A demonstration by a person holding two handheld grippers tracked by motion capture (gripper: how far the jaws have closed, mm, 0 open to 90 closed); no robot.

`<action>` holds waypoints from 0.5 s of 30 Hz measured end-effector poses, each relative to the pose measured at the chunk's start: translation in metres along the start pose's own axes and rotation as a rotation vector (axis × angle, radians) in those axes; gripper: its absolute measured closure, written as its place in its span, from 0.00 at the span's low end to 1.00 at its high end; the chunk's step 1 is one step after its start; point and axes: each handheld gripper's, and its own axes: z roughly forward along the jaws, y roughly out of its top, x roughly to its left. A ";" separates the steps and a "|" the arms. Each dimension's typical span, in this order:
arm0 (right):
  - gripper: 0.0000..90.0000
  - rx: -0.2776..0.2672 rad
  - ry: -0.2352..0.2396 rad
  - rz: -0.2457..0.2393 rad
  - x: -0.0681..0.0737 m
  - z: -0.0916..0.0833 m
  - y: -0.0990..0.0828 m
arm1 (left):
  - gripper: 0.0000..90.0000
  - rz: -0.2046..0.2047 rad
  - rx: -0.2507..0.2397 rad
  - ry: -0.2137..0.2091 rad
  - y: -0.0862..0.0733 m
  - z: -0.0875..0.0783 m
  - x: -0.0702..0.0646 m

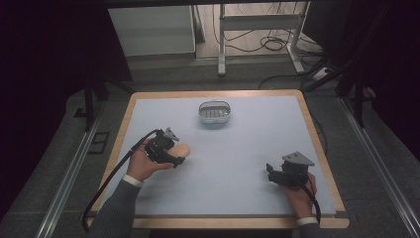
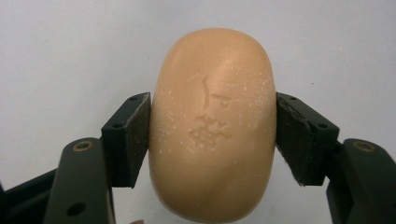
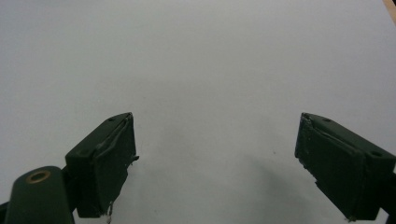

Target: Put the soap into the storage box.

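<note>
Two grippers: over a table.
Left gripper: pinching a soap bar, near left edge.
Right gripper: jaws spread, holding nothing.

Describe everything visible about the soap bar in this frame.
The soap bar is an orange-tan, rounded oval with a matte, waxy look, pale scuffs and a worn stamped mark on its face. The left gripper is shut on it, one black pad pressed against each long side. It sits at the table's left, over the pale mat.

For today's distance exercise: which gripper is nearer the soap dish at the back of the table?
Left. The left gripper, holding the soap, sits just in front-left of the dish; the right gripper is farther, front-right.
</note>
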 end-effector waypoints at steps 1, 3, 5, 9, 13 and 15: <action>0.14 0.000 0.000 -0.001 0.000 0.000 0.000 | 0.36 0.005 0.005 0.002 0.002 0.000 0.000; 0.14 0.001 0.000 0.000 0.000 0.000 0.000 | 0.36 0.007 0.000 0.001 0.003 0.000 0.000; 0.14 0.000 0.000 -0.001 0.000 0.000 0.000 | 0.36 0.007 -0.003 -0.001 0.005 0.000 0.000; 0.14 0.001 0.000 0.000 0.000 0.000 0.000 | 0.36 0.010 -0.004 0.001 0.007 -0.001 0.000; 0.14 0.001 0.000 -0.001 0.000 0.000 0.000 | 0.36 0.014 -0.005 0.003 0.010 -0.002 -0.001; 0.14 0.001 0.000 -0.001 0.000 0.000 0.000 | 0.36 0.016 -0.004 0.002 0.011 -0.002 0.000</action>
